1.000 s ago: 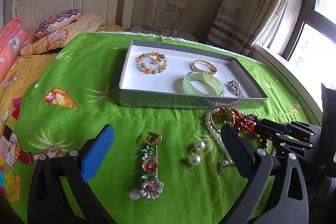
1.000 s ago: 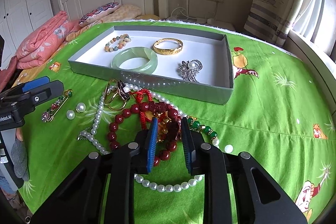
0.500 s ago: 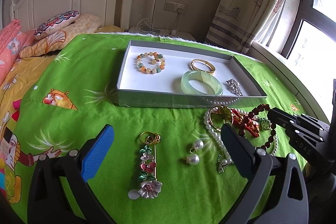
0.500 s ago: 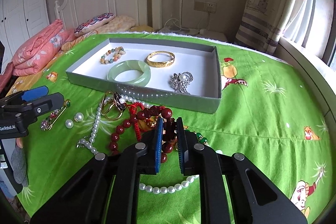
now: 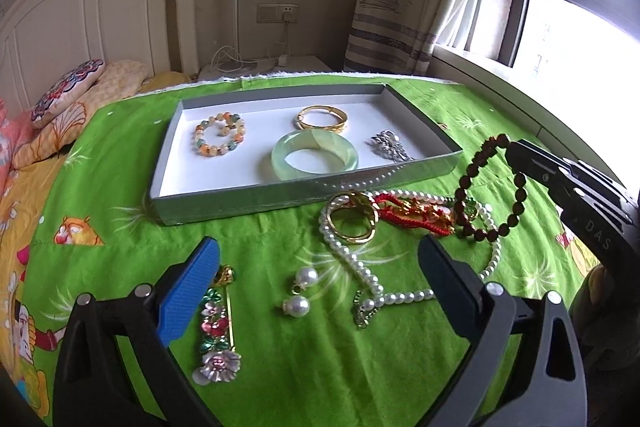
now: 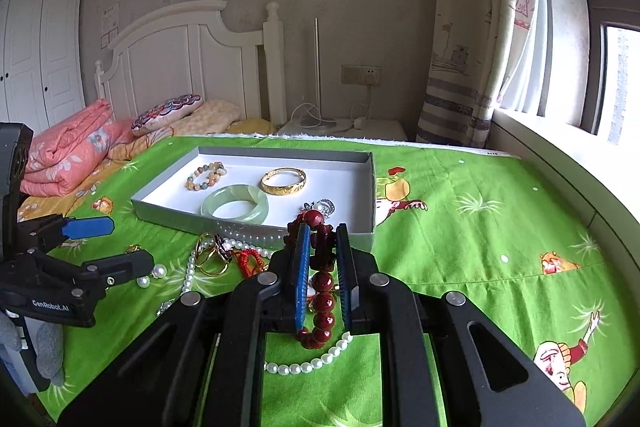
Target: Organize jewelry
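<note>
Whereas a second ago the red bead bracelet (image 6: 322, 291) lay in the tangle on the green bedspread (image 5: 280, 367) just in front of the grey tray (image 5: 208, 205), it has now been lifted clear and is seen hanging as a loop to the right of that tray. The step in hand is judged to be its carriage into the tray, where a jade bangle (image 5: 315, 155) and a gold bangle (image 5: 322, 117) already lie. The right gripper (image 6: 323, 247) is held raised near the tray's front corner, clamped on the bracelet. The left gripper (image 5: 318, 267) is held low before the tray, spread wide and empty, over the pearl earrings (image 5: 301, 291).
</note>
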